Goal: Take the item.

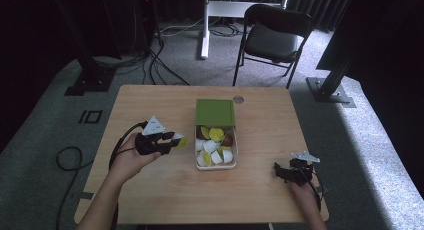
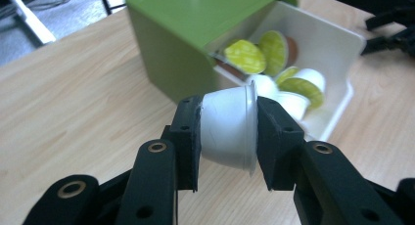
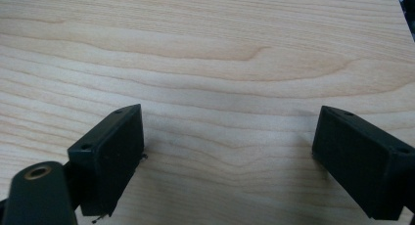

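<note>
A white capsule is clamped between the fingers of the left gripper just left of the green-lidded box on the counter, apparently mid-transfer, so carrying and release are called for next, while the right gripper rests with fingers apart, near right.

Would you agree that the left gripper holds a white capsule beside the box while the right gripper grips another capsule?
Not quite: the right gripper grips nothing. Its jaws stand open over bare table, as the right gripper view shows. The left gripper does hold a white capsule beside the box.
</note>
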### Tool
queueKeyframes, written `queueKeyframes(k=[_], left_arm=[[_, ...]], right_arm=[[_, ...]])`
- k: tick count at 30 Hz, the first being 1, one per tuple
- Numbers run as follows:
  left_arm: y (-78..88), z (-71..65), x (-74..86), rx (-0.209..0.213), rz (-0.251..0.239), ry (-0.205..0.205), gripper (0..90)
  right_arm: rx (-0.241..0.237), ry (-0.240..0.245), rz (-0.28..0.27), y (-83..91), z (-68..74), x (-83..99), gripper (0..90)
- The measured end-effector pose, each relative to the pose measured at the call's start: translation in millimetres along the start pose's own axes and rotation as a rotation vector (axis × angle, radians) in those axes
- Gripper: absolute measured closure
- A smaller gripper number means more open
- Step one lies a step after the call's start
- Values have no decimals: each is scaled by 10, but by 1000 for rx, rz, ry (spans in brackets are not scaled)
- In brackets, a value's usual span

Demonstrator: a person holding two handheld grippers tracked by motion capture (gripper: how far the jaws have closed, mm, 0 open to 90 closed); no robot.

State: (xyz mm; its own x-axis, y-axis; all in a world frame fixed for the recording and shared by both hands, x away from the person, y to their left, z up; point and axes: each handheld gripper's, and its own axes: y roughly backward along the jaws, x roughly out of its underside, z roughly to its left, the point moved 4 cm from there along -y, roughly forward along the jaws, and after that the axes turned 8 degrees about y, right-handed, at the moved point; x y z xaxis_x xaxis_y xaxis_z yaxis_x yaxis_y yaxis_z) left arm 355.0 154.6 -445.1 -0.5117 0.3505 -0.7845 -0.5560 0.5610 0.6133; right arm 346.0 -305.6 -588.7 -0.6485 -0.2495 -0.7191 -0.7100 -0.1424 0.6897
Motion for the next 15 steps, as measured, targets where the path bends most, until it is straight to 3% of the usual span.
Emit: queueKeyframes(k=[3,7,15], left_arm=[[-42,99,101,-33,-6,28,656],[-124,223,260,-19,-11,92,655],[-213,470,507,-90,-45,179,655]], right_arm=[[0,0,0,0,0,0,114],[0,0,0,0,0,0,114],[0,0,0,0,0,0,114]])
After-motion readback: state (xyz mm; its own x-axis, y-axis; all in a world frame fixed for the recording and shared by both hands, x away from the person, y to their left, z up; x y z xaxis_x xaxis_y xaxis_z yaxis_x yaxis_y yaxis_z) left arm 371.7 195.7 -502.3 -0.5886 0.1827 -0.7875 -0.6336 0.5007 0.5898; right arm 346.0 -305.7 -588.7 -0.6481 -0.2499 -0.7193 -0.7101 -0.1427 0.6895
